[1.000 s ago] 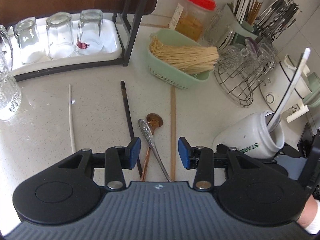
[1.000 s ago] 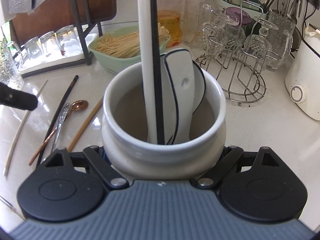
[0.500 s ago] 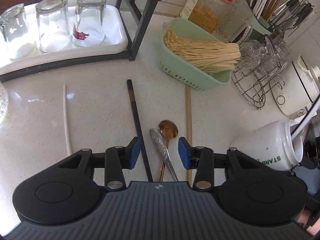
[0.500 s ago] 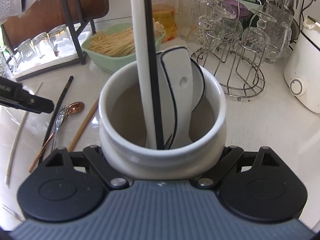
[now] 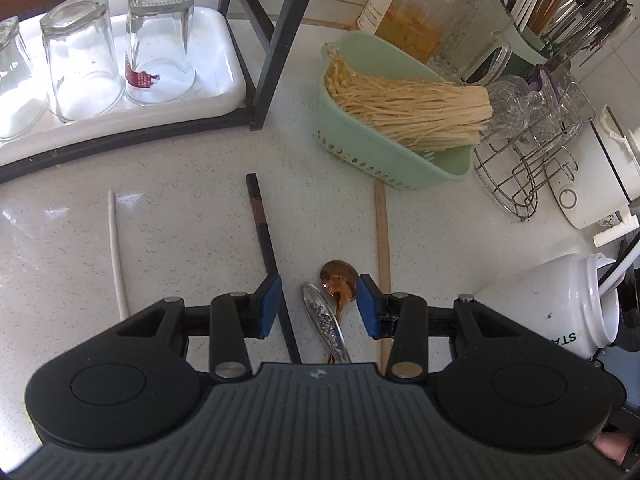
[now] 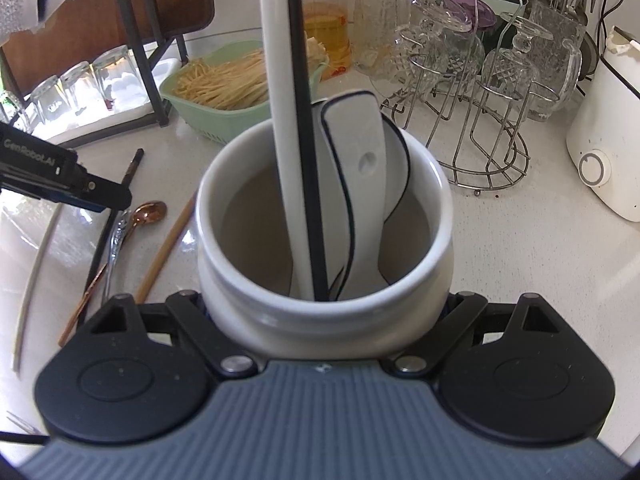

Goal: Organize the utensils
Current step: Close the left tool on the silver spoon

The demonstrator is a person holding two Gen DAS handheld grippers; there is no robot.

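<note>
Left wrist view, left to right from copper spoon (image 5: 338, 280): white chopstick (image 5: 117, 252) well left, black chopstick (image 5: 267, 254) just left, silver spoon (image 5: 326, 326) touching, wooden chopstick (image 5: 383, 256) just right. Left gripper (image 5: 318, 304) half open, empty, straddling both spoons. Right gripper (image 6: 326, 320) clamps white jar (image 6: 324, 240), tilted. Risk: pinching both spoons; black chopstick snagged by left pad.

Speckled white surface (image 5: 180, 240) carries: white chopstick (image 5: 117, 256), black chopstick (image 5: 266, 248), wooden chopstick (image 5: 383, 248), copper spoon (image 5: 338, 280), silver spoon (image 5: 326, 320), green basket (image 5: 384, 168), wire rack (image 5: 516, 184).
</note>
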